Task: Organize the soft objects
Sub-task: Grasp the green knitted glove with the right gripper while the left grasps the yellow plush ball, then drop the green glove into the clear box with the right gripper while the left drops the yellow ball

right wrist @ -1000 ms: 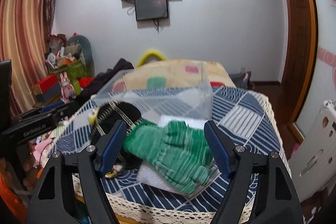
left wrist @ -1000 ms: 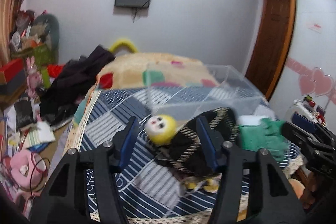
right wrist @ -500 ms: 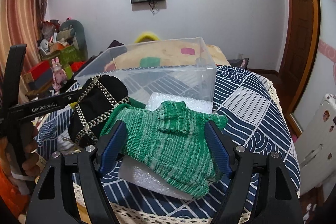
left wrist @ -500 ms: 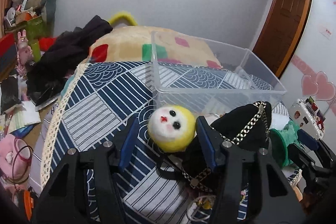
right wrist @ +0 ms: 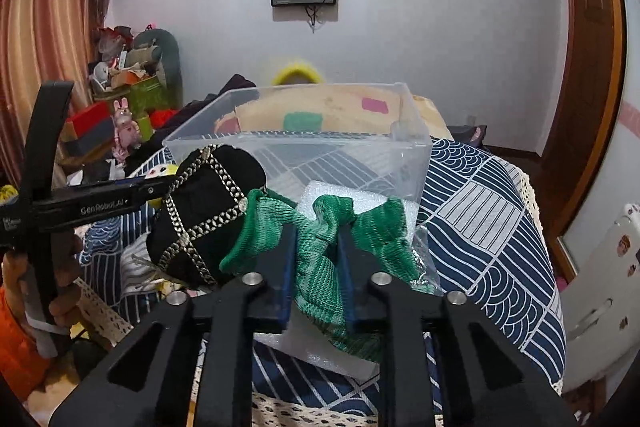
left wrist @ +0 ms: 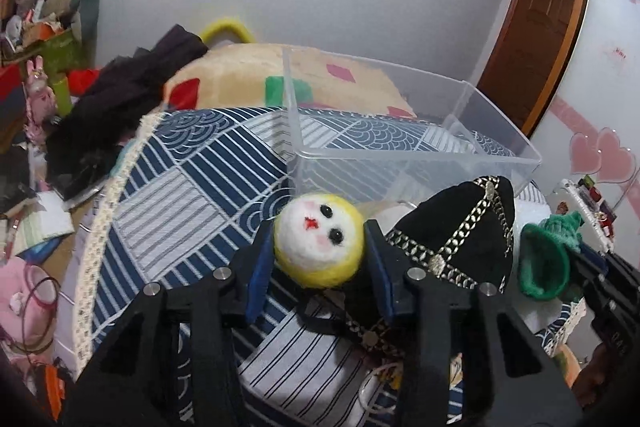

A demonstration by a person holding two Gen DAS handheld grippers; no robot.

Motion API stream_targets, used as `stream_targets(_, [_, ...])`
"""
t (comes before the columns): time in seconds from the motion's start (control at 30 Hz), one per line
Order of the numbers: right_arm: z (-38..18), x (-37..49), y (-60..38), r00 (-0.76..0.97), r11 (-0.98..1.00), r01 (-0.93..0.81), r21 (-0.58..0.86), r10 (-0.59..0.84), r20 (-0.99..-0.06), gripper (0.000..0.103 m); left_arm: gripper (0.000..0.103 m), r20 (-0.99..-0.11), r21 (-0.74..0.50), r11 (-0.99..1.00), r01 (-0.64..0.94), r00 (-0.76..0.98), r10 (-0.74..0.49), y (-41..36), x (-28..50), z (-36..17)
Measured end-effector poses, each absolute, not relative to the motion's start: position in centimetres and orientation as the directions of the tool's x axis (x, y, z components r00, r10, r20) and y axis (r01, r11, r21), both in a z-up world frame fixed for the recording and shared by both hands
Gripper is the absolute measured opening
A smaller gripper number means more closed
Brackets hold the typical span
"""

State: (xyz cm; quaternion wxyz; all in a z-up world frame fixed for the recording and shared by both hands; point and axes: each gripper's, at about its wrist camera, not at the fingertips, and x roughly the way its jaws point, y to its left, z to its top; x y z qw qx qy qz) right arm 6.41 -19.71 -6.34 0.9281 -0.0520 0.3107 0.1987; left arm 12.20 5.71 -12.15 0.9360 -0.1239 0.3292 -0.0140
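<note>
A yellow-and-white felt doll head (left wrist: 318, 247) lies on the blue patterned cloth, between the blue pads of my left gripper (left wrist: 318, 239). Its jaws are closing and both pads touch the head's sides. To its right sits a black cap with gold trim (left wrist: 460, 227), in front of a clear plastic box (left wrist: 400, 155). In the right wrist view my right gripper (right wrist: 316, 239) is shut on a bunched green knitted glove (right wrist: 384, 235) lying on a white foam sheet (right wrist: 344, 191). The black cap (right wrist: 208, 211) is to the glove's left, and the clear box (right wrist: 300, 147) stands behind.
The blue patterned cloth (right wrist: 480, 211) has a lace edge that drops off at the front and left. A person's hand (right wrist: 60, 299) holds the left tool. A beige blanket (left wrist: 240, 83) and dark clothes (left wrist: 120, 99) lie behind. Floor clutter (left wrist: 32, 227) is at the left.
My right gripper's jaws closed onto the green glove, bunching it up. My left gripper moved forward and down around the doll head, and its jaws narrowed onto it.
</note>
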Motion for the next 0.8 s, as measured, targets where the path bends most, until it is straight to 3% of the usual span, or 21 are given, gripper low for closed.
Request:
stream_targets(0.37, [-3.5,6.7,-20.2,0.781,0.928,-0.371,0.032,0.33,-0.53,0.013,0.044,-0.505,-0.186,0.982,-0.041,0.861,-0.06,5.2,8.9,-7.5])
stream_targets(0.8, [1.2,9.2,-19.8,0.851,0.931,-0.364,0.028,0.345,-0.397,0.013,0.044,-0.381,-0.171,0.985,0.035,0.919,-0.099,4.6,9.4,-1.5])
